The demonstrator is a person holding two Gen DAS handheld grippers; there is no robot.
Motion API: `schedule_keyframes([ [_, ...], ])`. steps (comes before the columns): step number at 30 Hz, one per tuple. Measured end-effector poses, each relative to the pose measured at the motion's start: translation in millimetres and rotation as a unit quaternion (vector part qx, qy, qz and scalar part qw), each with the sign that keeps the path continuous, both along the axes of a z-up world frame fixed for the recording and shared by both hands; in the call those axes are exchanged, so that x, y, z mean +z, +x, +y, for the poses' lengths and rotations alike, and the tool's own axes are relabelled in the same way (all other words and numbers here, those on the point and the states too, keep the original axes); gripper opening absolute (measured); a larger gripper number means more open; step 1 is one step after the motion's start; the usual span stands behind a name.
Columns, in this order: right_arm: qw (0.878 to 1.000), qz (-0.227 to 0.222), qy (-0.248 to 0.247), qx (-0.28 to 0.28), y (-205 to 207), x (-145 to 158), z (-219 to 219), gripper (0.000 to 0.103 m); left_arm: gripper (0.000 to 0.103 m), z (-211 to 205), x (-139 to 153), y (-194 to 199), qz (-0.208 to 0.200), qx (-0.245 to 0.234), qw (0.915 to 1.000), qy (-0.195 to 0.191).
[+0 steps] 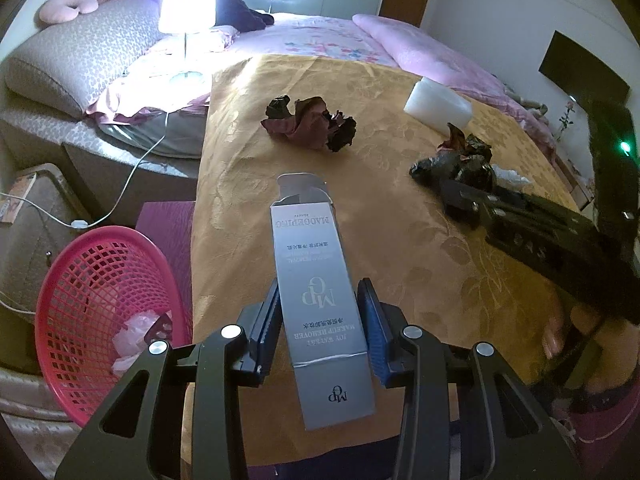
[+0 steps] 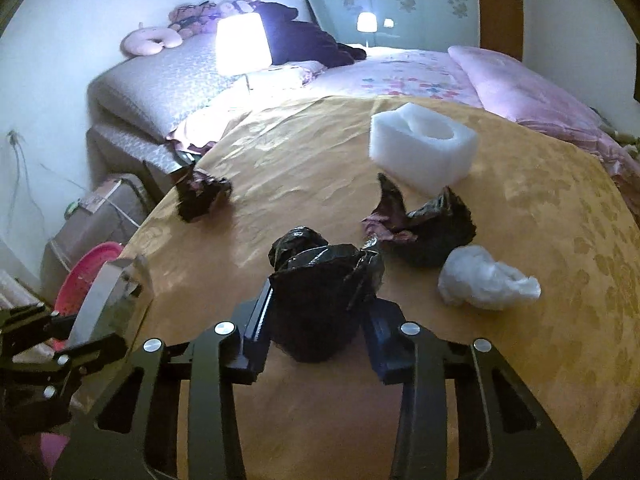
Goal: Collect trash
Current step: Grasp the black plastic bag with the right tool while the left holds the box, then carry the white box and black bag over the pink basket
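The task is judged partly done. Some pale crumpled waste already lies in the pink basket (image 1: 108, 300), which stands off the table's left edge. A grey carton (image 1: 316, 300) is clamped between the pads of the left gripper (image 1: 320, 320) and is held above the yellow cloth (image 1: 400, 248), not yet over the basket. A black bag wad (image 2: 320, 280) is gripped by the right gripper (image 2: 320, 320), whose jaws are closed on it near the table's front.

Four pieces are left on the cloth: a dark red wrapper (image 1: 308, 122) near the middle, a second dark wrapper (image 2: 424, 228) just beside the right gripper's load, a white plastic wad (image 2: 484, 280) to its right, and a white foam block (image 2: 424, 146) further back.

Beyond the table a lit lamp (image 1: 186, 2), a bed with pink bedding (image 1: 420, 48) and a pink neck pillow (image 1: 66, 8) are seen. A white cable (image 1: 136, 168) runs down beside the basket. Nothing is seen to block the way from the carton to the basket; the right gripper's path leftward is crossed by the left gripper.
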State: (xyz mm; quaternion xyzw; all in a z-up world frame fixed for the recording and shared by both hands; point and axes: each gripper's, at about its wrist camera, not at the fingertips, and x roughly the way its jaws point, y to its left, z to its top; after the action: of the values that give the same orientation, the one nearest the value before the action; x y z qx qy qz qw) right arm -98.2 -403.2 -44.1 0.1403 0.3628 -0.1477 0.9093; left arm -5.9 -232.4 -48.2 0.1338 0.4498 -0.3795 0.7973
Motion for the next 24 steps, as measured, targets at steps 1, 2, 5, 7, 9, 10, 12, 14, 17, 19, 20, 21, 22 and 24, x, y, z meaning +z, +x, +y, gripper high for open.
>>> schedule_keyframes([
  [1, 1.000, 0.000, 0.001, 0.001, -2, -1, 3, 0.038, 0.036, 0, 0, 0, 0.000, 0.000, 1.0000, 0.000],
  [2, 1.000, -0.001, 0.003, 0.003, -5, -1, 5, 0.038, 0.036, 0, 0, 0, 0.000, 0.000, 1.0000, 0.000],
  [5, 1.000, -0.003, 0.011, 0.005, -20, -1, 13, 0.039, 0.036, 0, 0, 0, 0.001, 0.000, 1.0000, 0.000],
  [7, 1.000, -0.005, 0.019, 0.005, -27, -2, 17, 0.042, 0.036, 0, 0, 0, 0.001, 0.000, 1.0000, -0.001],
  [9, 1.000, -0.005, 0.018, 0.002, -34, -2, 21, 0.052, 0.036, 0, 0, -1, 0.000, 0.001, 1.0000, 0.000],
  [10, 1.000, -0.007, 0.016, 0.000, -36, -1, 22, 0.063, 0.036, 1, 0, -1, 0.000, 0.001, 1.0000, 0.000],
  [12, 1.000, -0.012, 0.008, -0.003, -39, 0, 23, 0.068, 0.036, 1, 0, 0, 0.000, 0.001, 1.0000, 0.000],
  [14, 1.000, -0.013, -0.002, -0.003, -36, 1, 22, 0.068, 0.036, 2, 1, 0, 0.000, 0.002, 1.0000, -0.001],
  [17, 1.000, -0.013, -0.013, 0.000, -29, 0, 23, 0.068, 0.036, 2, 0, -1, 0.000, 0.002, 1.0000, -0.001],
  [19, 1.000, -0.010, -0.025, -0.001, -26, -1, 22, 0.064, 0.036, 2, 0, -1, 0.000, 0.002, 1.0000, -0.001],
  [20, 1.000, -0.006, -0.026, 0.001, -24, -3, 22, 0.057, 0.036, 3, 1, -1, -0.001, 0.002, 1.0000, 0.000],
  [21, 1.000, -0.002, -0.024, 0.004, -23, -5, 22, 0.054, 0.036, 3, 0, 0, 0.000, 0.002, 1.0000, -0.001],
  [22, 1.000, 0.003, -0.020, 0.008, -22, -7, 23, 0.049, 0.036, 3, 0, -1, -0.001, 0.003, 1.0000, -0.001],
  [24, 1.000, 0.006, -0.027, 0.006, -23, -8, 26, 0.045, 0.036, 4, 1, -1, -0.001, 0.005, 1.0000, -0.001],
])
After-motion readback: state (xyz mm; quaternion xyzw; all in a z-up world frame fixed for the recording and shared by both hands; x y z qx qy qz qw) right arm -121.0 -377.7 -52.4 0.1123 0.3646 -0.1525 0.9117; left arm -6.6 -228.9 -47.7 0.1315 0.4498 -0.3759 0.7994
